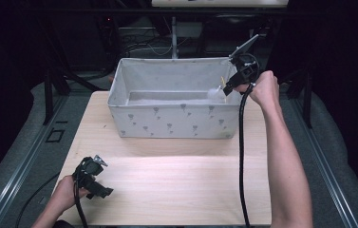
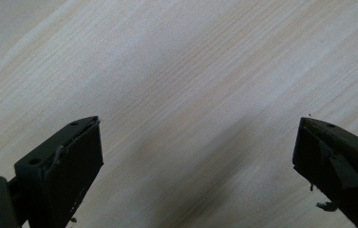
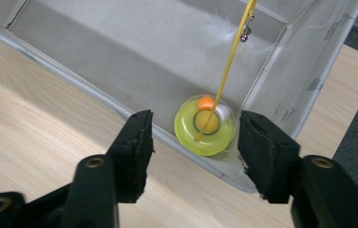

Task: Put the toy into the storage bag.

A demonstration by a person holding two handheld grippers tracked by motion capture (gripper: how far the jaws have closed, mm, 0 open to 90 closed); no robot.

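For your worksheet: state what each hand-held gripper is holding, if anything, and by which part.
Nothing is held. The right hand-held gripper stands open above the yellow toy in the fabric bin; the left hand-held gripper is open over the table.

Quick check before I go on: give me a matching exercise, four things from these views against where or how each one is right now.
1 toy
2 bin
3 left gripper
4 right gripper

a open, low over bare wood at the table's near left
b open, above the bin's right end
c grey fabric, at the table's far side
d yellow-green disc with a stick, in the bin's corner

Pairs: 1-d, 2-c, 3-a, 4-b
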